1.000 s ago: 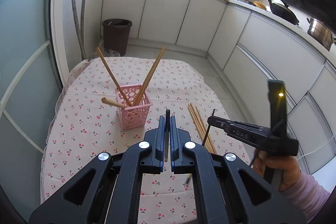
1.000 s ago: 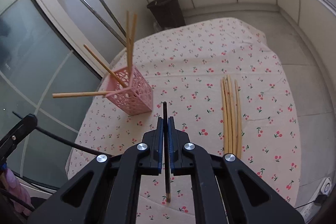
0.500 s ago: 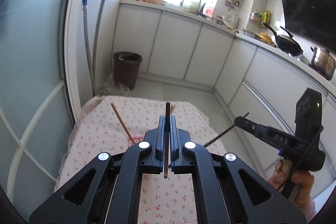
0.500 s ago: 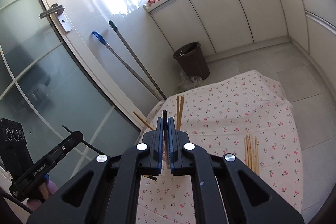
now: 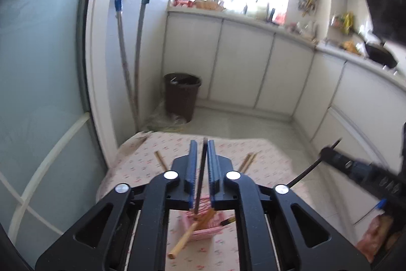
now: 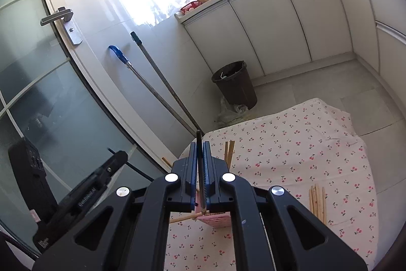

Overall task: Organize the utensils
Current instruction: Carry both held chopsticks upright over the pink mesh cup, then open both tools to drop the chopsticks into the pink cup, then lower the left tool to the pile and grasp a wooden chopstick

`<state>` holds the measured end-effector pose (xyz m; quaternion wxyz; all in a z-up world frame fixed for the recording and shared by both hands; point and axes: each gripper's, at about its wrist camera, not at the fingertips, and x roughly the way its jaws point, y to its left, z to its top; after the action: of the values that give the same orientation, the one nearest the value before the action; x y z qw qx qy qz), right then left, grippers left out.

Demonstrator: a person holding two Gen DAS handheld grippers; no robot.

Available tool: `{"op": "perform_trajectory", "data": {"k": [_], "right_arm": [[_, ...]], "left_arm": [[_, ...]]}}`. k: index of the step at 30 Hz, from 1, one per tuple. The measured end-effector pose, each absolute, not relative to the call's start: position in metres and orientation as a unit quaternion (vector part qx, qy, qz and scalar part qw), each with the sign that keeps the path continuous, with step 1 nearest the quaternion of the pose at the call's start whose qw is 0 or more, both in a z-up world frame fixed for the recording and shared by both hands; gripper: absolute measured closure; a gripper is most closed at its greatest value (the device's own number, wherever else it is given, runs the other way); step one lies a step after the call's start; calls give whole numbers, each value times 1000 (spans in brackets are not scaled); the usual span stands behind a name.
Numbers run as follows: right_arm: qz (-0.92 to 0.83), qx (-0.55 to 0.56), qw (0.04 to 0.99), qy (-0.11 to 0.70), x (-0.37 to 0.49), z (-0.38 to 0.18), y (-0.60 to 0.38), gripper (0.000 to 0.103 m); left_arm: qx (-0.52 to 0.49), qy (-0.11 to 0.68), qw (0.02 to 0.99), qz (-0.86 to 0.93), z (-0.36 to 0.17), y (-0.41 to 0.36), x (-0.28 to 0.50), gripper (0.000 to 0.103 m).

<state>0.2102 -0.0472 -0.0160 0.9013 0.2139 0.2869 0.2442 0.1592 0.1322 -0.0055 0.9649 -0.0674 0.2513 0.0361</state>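
now both grippers are up over the pink basket [image 5: 203, 226], each with a dark chopstick between its blue pads. the left gripper [image 5: 202, 169] has its jaws just opening, the dark chopstick [image 5: 200, 177] in the gap hanging with its tip over the basket mouth, so to my eye it is being let go into the holder. the right gripper [image 6: 200, 169] is clamped tight on its own black chopstick [image 6: 201, 174], tip down near the basket's top edge [image 6: 215, 219], waiting its turn i'd guess.

a second ago both grippers sat low over the cherry-print bench [image 6: 291, 156], looking down at the basket from in front; since then they have lifted and tipped up, so the kitchen cupboards and the brown bin [image 5: 181, 93] fill the view. a bundle of pale bamboo chopsticks [image 6: 317, 200] lies flat on the cloth as before, not yet sorted; others stand or poke out of the basket.
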Motion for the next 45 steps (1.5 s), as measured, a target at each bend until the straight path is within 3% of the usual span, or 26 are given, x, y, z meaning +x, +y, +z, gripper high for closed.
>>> {"op": "perform_trajectory", "data": {"k": [4, 10, 16, 20, 25, 32, 38, 41, 45], "right_arm": [[239, 208, 906, 281, 212, -14, -43, 98], [227, 187, 917, 270, 211, -10, -31, 98], [209, 178, 924, 267, 222, -19, -12, 98], [225, 191, 904, 310, 239, -48, 5, 94], [234, 179, 901, 319, 232, -53, 6, 68], [224, 166, 901, 333, 215, -56, -10, 49], [191, 177, 897, 357, 202, -68, -54, 10], [166, 183, 892, 379, 200, -77, -89, 7], [125, 191, 889, 396, 199, -87, -135, 7]], "left_arm": [[-118, 221, 967, 49, 17, 157, 134, 86], [-184, 154, 969, 56, 56, 184, 85, 72], [-191, 172, 965, 54, 53, 186, 86, 67], [-174, 208, 961, 52, 35, 180, 99, 67], [-154, 225, 961, 39, 30, 173, 99, 67], [-138, 248, 959, 23, 24, 158, 106, 58], [-123, 265, 957, 5, 15, 133, 109, 44], [-113, 258, 959, -9, 14, 116, 107, 24], [-91, 268, 959, -29, 9, 86, 112, 9]]}}
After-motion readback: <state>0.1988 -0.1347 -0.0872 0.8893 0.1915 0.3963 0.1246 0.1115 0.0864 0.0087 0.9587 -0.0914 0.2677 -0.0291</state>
